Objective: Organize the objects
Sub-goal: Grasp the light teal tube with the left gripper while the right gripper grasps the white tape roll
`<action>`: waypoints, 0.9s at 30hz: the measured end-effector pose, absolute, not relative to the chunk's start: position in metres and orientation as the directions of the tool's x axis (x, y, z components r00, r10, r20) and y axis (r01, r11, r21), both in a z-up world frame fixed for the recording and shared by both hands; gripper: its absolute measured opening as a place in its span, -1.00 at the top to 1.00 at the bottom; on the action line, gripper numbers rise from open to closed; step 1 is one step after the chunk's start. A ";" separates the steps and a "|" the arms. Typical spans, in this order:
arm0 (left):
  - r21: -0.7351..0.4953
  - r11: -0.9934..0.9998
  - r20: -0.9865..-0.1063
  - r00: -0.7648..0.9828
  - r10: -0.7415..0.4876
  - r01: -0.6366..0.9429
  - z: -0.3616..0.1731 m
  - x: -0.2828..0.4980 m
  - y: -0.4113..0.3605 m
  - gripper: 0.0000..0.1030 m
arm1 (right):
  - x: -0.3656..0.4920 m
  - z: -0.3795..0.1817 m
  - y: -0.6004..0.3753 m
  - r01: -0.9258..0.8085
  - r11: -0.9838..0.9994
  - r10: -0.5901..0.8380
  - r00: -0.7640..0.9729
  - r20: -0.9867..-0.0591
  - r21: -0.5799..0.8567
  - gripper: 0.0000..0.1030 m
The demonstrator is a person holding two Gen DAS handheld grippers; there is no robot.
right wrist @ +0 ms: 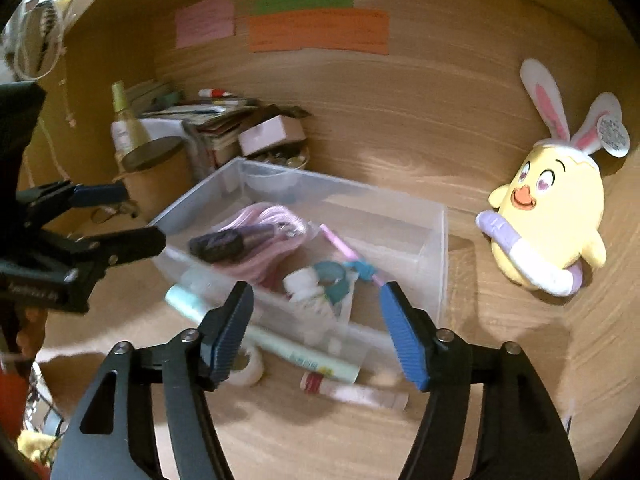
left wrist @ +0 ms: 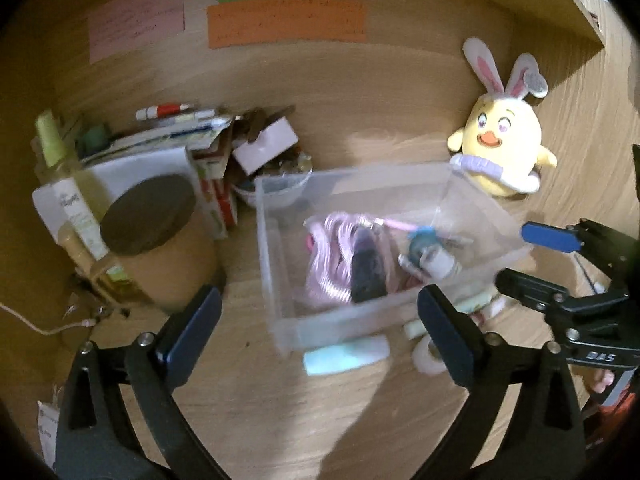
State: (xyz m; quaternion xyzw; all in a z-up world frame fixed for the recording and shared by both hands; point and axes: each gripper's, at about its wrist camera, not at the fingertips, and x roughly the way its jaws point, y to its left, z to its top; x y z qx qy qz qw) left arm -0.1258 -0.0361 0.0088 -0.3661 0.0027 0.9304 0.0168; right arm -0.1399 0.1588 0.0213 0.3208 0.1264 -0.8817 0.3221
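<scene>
A yellow plush chick [right wrist: 550,224] with rabbit ears leaned against the wooden back wall [right wrist: 400,112]. High on that wall, left of the chick, hung pink [right wrist: 205,20], green [right wrist: 303,2] and orange [right wrist: 319,31] paper notes.

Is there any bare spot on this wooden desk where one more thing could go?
Yes: the wood between the clear bin and the yellow chick plush is bare, as is the strip behind the bin. The back left corner, with the round tub and stacked papers, is crowded, and tubes litter the bin's front.
</scene>
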 end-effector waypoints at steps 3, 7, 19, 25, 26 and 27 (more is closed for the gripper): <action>-0.002 -0.999 -0.714 -0.700 0.031 -0.041 -0.008 -0.122 -0.038 -0.94 | -0.128 0.012 0.159 0.668 -0.744 -0.498 -0.558 -0.664 -0.004 -0.25; 0.014 -0.997 -0.751 -0.659 0.036 -0.071 -0.034 -0.120 -0.036 -0.92 | -0.117 -0.006 0.156 0.689 -0.724 -0.508 -0.515 -0.691 0.019 -0.24; -0.026 -0.988 -0.808 -0.579 0.111 -0.153 -0.066 -0.134 -0.029 -0.16 | -0.111 -0.046 0.124 0.749 -0.663 -0.489 -0.423 -0.763 0.010 -0.07; -0.055 -0.979 -0.812 -0.561 0.158 -0.196 -0.072 -0.130 -0.019 0.00 | -0.115 -0.055 0.119 0.751 -0.660 -0.488 -0.390 -0.780 0.037 0.33; -0.055 -0.976 -0.814 -0.557 0.165 -0.208 -0.072 -0.128 -0.016 0.16 | -0.115 -0.054 0.122 0.747 -0.663 -0.494 -0.388 -0.778 0.048 0.33; -0.059 -0.973 -0.817 -0.549 0.176 -0.224 -0.072 -0.124 -0.013 0.21 | -0.115 -0.054 0.124 0.744 -0.666 -0.496 -0.388 -0.777 0.053 0.34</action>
